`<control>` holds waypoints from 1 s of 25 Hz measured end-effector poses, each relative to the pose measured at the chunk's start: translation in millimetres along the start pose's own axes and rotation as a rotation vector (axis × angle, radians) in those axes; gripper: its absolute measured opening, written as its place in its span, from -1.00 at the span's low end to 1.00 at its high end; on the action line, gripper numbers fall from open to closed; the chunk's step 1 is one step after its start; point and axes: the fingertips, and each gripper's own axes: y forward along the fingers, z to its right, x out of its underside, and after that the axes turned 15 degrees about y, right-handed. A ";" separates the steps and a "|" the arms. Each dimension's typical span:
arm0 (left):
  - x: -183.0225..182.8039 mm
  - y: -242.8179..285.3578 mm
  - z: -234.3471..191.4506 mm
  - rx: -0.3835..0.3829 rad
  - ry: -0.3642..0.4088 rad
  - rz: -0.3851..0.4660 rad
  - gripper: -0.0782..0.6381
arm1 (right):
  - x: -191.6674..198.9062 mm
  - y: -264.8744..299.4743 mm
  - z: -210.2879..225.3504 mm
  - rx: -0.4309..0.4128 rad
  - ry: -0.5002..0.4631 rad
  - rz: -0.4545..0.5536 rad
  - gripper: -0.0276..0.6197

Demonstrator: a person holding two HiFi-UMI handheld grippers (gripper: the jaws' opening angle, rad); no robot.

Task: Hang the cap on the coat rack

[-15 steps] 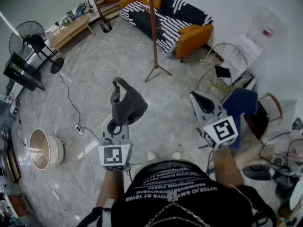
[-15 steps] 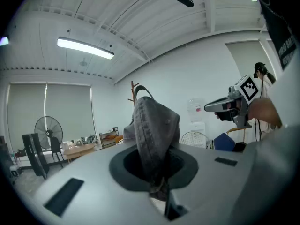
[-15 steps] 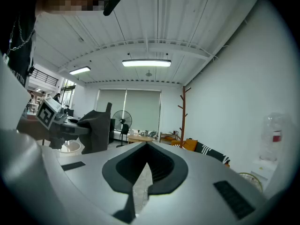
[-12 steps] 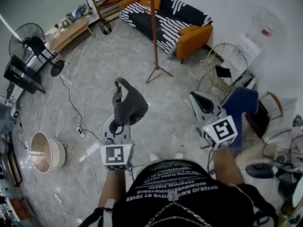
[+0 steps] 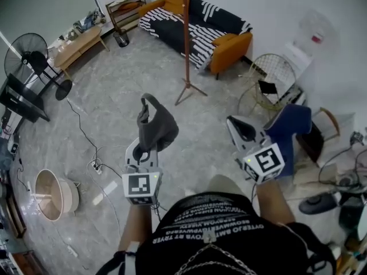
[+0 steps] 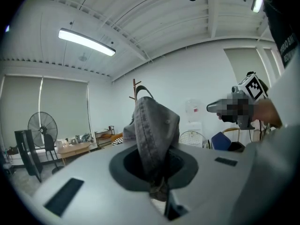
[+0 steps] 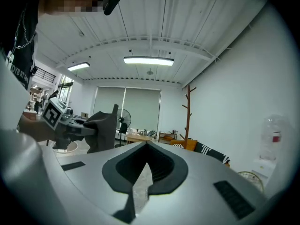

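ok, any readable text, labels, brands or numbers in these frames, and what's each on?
Nothing can be quoted with confidence.
Black shirt: several lines of white print, upside down in the head view, too blurred to read.
Water bottle: red label, too small to read.
Left marker cube and right marker cube: black-and-white square patterns, no letters.
Cap: no print visible.
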 end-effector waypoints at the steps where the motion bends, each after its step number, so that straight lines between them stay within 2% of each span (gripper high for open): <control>1: 4.8 0.9 -2.9 0.008 -0.003 -0.008 -0.72 | 1.8 2.3 -1.8 0.000 -0.001 -0.008 -0.90; 7: 13.0 2.9 -18.2 0.004 -0.043 -0.003 -0.72 | -6.5 12.4 -5.1 0.005 0.008 -0.012 -0.91; 15: 23.5 20.1 -31.0 -0.019 -0.065 -0.026 -0.72 | 3.4 40.5 6.9 -0.022 0.033 -0.040 -0.90; 20: 5.2 55.4 -49.7 -0.021 -0.062 -0.046 -0.72 | -21.2 74.3 36.0 -0.040 0.050 -0.035 -0.90; 25: 14.7 85.4 -54.6 -0.018 -0.039 -0.066 -0.72 | -6.2 91.1 63.3 -0.034 0.064 -0.052 -0.90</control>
